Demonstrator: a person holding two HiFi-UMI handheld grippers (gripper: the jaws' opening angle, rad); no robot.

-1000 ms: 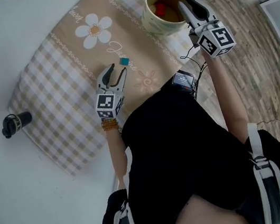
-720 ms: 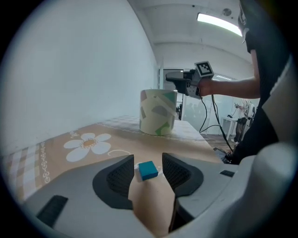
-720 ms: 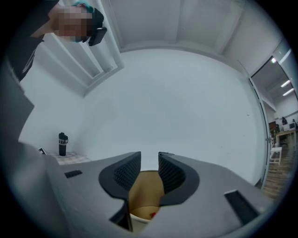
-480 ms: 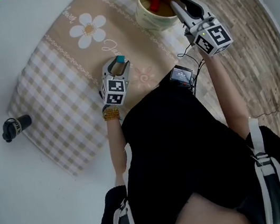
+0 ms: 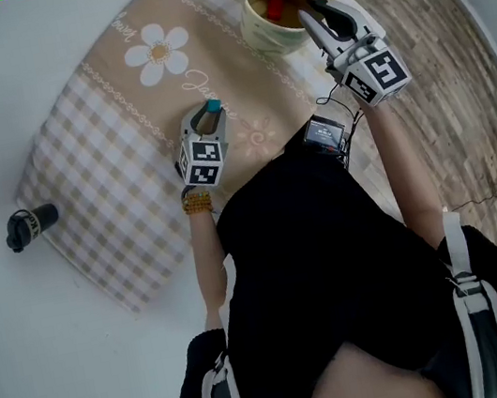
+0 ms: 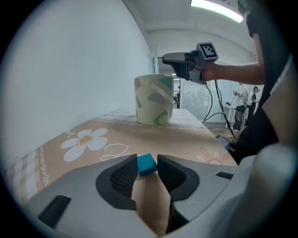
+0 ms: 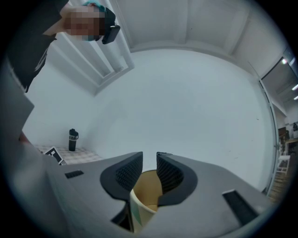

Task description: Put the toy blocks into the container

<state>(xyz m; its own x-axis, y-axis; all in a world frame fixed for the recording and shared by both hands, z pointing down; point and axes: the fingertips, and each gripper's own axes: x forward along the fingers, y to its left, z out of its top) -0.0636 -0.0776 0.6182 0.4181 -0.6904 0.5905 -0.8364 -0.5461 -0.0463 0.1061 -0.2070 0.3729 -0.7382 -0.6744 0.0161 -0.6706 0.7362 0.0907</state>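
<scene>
A small teal block [image 5: 212, 107] lies on the flowered mat, between the fingertips of my left gripper [image 5: 206, 115]. In the left gripper view both pads touch the teal block [image 6: 146, 163] as the jaws close on it. The pale yellow cup [image 5: 258, 27] stands at the mat's far right end with a red block [image 5: 274, 6] inside. My right gripper [image 5: 311, 12] hovers over the cup's near rim. Its jaws are closing with a narrow gap and nothing between them; past them I see the cup's mouth [image 7: 148, 195]. The cup [image 6: 153, 100] stands straight ahead of the left gripper.
A beige checked mat [image 5: 99, 162] with white flowers covers the white table. A black bottle [image 5: 29, 224] stands off the mat's left end. A small device with a screen [image 5: 324, 137] and cables sits near my body. Wooden floor lies to the right.
My left gripper moved forward to the teal block and narrowed its jaws onto it. The right gripper stayed over the cup, shifted slightly left, and its jaws narrowed.
</scene>
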